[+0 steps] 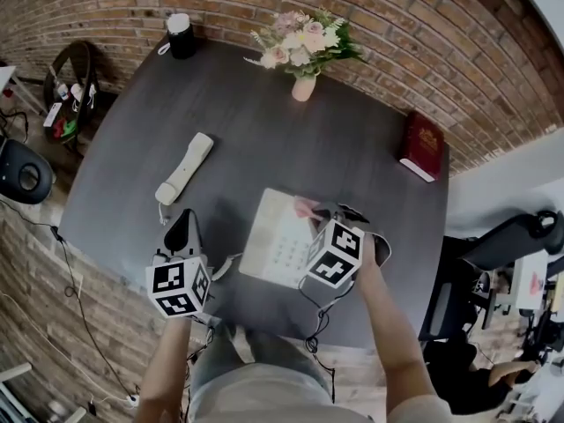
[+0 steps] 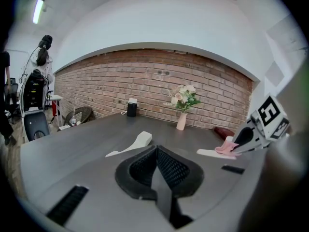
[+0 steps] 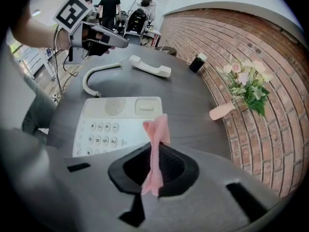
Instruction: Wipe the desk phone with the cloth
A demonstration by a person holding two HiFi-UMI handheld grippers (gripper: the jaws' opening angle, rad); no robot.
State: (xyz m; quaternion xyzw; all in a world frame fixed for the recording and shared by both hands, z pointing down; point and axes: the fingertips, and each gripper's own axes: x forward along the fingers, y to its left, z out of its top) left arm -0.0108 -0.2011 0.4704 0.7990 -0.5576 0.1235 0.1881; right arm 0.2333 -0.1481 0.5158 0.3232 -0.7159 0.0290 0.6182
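Observation:
The white desk phone base (image 1: 280, 238) (image 3: 118, 124) lies on the dark table, its keypad facing up. Its handset (image 1: 185, 167) (image 3: 149, 66) (image 2: 137, 142) lies off the base to the left, joined by a coiled cord (image 3: 94, 76). My right gripper (image 1: 328, 223) (image 3: 155, 151) is shut on a pink cloth (image 3: 156, 144) (image 1: 306, 207) (image 2: 226, 149), which hangs over the phone's right edge. My left gripper (image 1: 181, 233) (image 2: 155, 170) is shut on nothing, left of the phone and near the handset's lower end.
A pink vase of flowers (image 1: 304, 55) (image 3: 244, 88) stands at the far middle of the table (image 1: 352, 148). A black cup (image 1: 181, 35) sits at the far left corner, a red book (image 1: 421, 145) at the right edge. People stand in the background of the right gripper view.

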